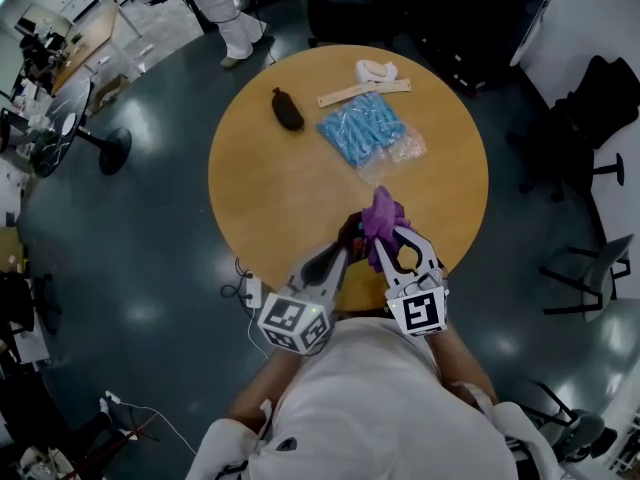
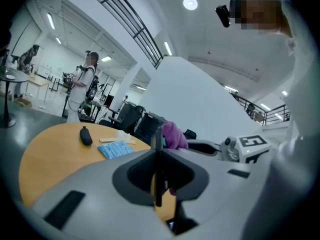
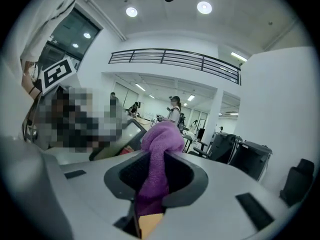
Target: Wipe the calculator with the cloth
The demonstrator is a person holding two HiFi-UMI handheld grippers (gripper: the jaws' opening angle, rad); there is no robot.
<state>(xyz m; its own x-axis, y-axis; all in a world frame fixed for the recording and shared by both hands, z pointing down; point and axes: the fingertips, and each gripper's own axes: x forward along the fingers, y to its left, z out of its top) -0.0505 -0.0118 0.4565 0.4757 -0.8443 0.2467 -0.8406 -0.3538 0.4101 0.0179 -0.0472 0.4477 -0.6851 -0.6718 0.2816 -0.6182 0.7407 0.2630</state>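
At the table's near edge my left gripper is shut on the calculator, a thin dark slab that stands edge-on between the jaws in the left gripper view. My right gripper is shut on a purple cloth that bunches up above the jaws. In the head view the cloth lies against the calculator's far end. The left gripper view shows the cloth just behind the calculator's top. Both are held above the round wooden table.
On the far half of the table lie a black pouch, a blue packet in clear wrap, a pale wooden strip and a white object. Dark chairs stand around. A person in white stands beyond the table.
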